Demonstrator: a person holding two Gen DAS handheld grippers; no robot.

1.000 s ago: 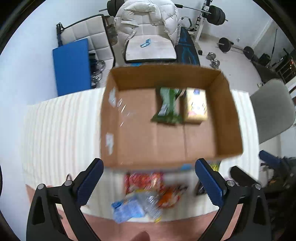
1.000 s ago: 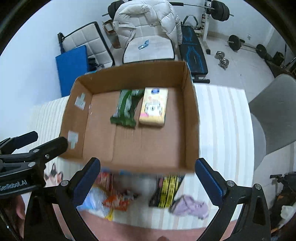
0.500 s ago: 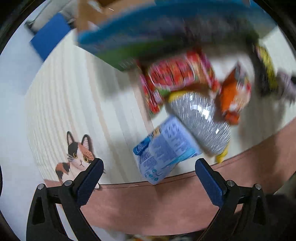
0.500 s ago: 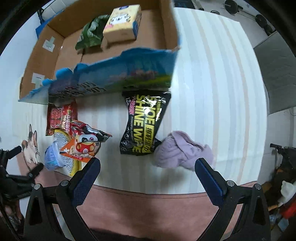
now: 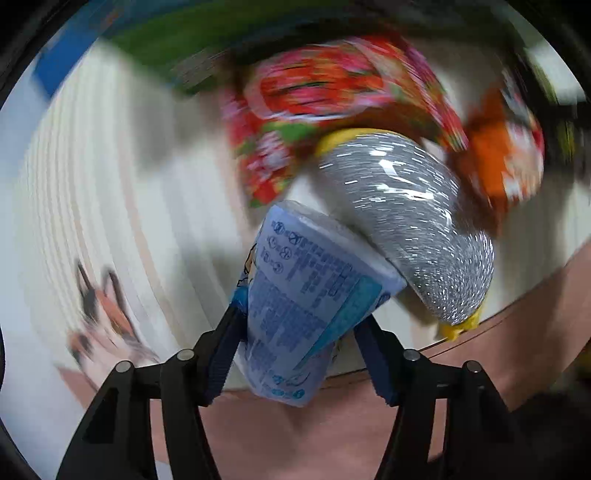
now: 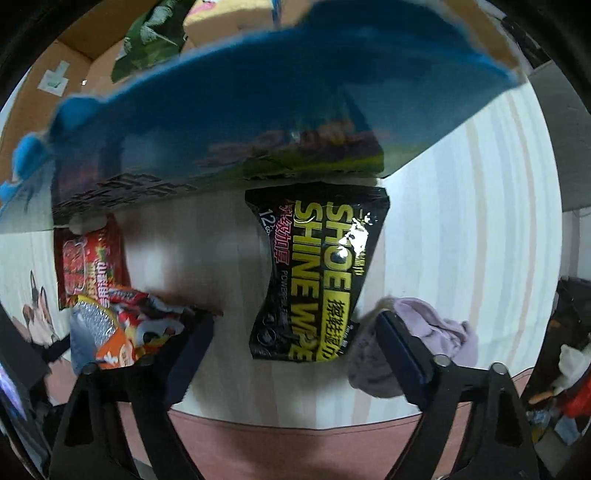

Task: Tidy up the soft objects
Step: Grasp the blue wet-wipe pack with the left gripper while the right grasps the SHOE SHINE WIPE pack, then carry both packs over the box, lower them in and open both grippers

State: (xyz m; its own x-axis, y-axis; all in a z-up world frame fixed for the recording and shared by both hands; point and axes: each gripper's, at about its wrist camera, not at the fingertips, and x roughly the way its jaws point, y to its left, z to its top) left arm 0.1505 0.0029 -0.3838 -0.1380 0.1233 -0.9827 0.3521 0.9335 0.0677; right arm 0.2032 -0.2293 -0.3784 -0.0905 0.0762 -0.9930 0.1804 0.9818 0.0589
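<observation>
Blue fingers of the left gripper are pressing against both sides of a pale blue tissue pack, holding it at the near edge of the striped table, though motion blur is smearing much of that view. Leaning on the pack's far corner is a silver foil pouch with yellow ends, and beyond it a red snack packet and an orange packet are lying in a loose cluster. A cat sticker is showing on the tabletop to the left of the gripper. The right gripper is hovering with its jaws spread wide and nothing between them, low over a black shoe wipe pack with yellow lettering that is lying flat on the table. Its right finger is sitting in front of a crumpled lilac cloth lying just beside the wipe pack. Behind the wipe pack, a cardboard box with a blue printed outer wall is standing on the table; inside it a green packet and a yellow pack are lying side by side.
</observation>
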